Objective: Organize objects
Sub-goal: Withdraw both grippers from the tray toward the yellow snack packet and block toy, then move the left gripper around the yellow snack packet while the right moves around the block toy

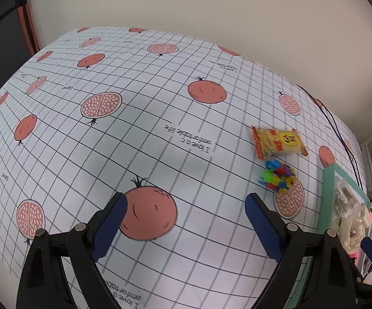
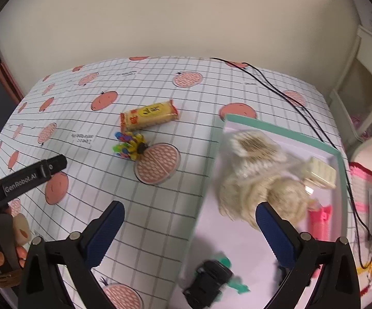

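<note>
On the tabletop (image 2: 160, 206), covered by a grid-patterned cloth printed with pomegranates, two loose items are seen: one yellow snack packet (image 2: 149, 116) and, just beside it at 6 o'clock, one bundle of coloured plastic pieces (image 2: 129, 145). At 3 o'clock of these, one green-rimmed tray (image 2: 283, 131) is set, in which one clear bag of cream-coloured pieces (image 2: 258, 177), one small beige box (image 2: 321, 172), one pink item (image 2: 320, 221) and one black-and-green toy (image 2: 211, 280), blurred, are held. The right hand-held gripper (image 2: 188, 229) is held with jaws apart over the tray's near edge, nothing between them. The left hand-held gripper (image 1: 186, 221) is likewise spread wide and empty above bare cloth, the packet (image 1: 278, 141) and bundle (image 1: 280, 175) lying at 2 o'clock. Two black cables (image 2: 276, 87) are trailed along the tabletop's far side. A plain cream wall (image 2: 186, 20) is seen behind.
</note>
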`<state>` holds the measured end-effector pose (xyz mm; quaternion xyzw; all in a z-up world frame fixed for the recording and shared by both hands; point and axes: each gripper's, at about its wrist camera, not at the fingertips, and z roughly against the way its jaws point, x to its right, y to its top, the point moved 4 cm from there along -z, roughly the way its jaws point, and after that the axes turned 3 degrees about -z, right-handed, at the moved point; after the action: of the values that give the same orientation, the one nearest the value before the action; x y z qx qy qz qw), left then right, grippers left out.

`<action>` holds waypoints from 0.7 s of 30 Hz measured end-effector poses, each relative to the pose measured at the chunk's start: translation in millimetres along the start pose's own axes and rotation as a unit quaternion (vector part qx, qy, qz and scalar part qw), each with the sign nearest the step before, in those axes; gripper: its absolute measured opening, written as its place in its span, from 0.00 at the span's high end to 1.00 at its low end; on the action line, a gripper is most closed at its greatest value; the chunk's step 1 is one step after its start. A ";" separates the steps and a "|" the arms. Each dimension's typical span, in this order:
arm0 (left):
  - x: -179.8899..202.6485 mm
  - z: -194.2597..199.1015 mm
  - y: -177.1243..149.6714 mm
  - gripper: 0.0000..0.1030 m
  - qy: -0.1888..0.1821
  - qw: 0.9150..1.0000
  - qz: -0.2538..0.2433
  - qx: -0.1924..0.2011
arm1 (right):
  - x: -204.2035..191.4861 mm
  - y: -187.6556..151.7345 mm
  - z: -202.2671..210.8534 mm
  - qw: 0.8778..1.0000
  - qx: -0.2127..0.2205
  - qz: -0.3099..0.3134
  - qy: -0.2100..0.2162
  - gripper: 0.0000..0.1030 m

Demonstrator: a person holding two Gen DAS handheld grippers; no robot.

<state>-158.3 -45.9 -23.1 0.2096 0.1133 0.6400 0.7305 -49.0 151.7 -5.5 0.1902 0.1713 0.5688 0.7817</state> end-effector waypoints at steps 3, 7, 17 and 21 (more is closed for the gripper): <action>-8.8 -9.1 7.9 0.10 0.002 1.000 0.000 -0.004 | -8.4 9.0 -6.8 1.000 -0.001 0.001 0.008 0.00; -15.2 -24.8 15.5 0.10 -0.028 0.999 -0.003 -0.021 | -20.2 20.6 -20.5 1.000 -0.003 0.009 0.006 0.00; -19.9 -49.5 30.6 0.10 -0.046 0.999 -0.010 -0.025 | -56.1 32.5 -61.1 0.999 -0.019 0.032 0.005 0.00; -21.7 -53.6 39.7 0.10 -0.057 0.998 -0.006 -0.019 | -65.4 33.0 -75.7 0.999 -0.025 0.041 0.001 0.00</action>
<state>-220.2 -54.9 -54.9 0.2308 0.0607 0.6252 0.7431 -132.1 106.3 -51.7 0.1771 0.1499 0.6046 0.7620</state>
